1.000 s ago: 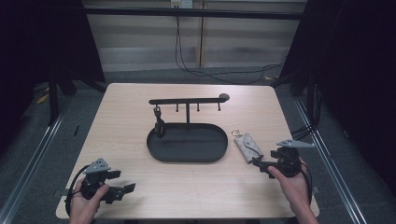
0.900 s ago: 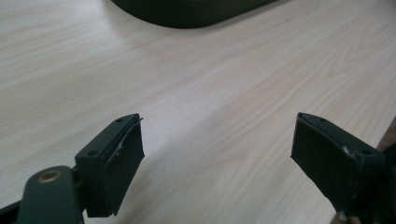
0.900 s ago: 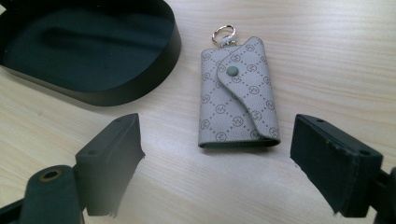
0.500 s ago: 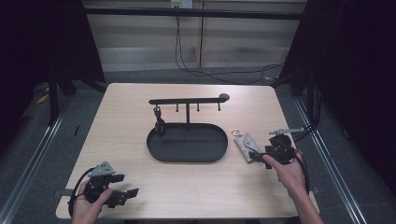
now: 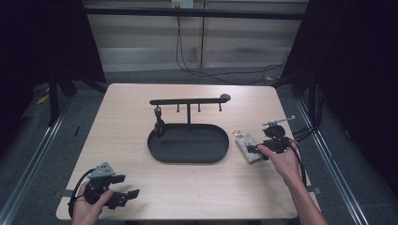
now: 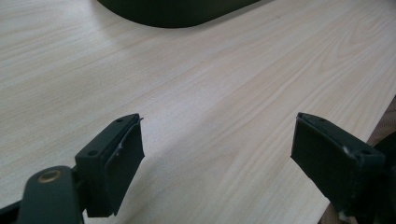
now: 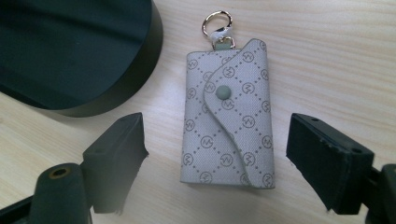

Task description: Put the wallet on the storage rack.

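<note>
A grey key pouch (image 7: 227,114) with a diamond-dot pattern, a round snap button and a gold ring (image 7: 216,23) at its top lies flat on the light wooden table (image 5: 141,117), just to the right of a black oval tray (image 5: 188,143) and apart from its rim. The right gripper (image 5: 263,147), held in a person's right hand (image 5: 280,159), sits at the pouch's near end with its jaws spread wide, one to each side of the pouch and neither touching it; it grips nothing. From the back of the tray rises a black stand with a horizontal bar (image 5: 187,101) carrying several small hooks, and a dark object (image 5: 159,123) hangs from the leftmost hook, its lower end near the tray's left edge. At the table's near-left corner, well apart from the tray, the left hand (image 5: 84,208) holds the left gripper (image 5: 123,187), its jaws also wide open and empty over bare wood.
</note>
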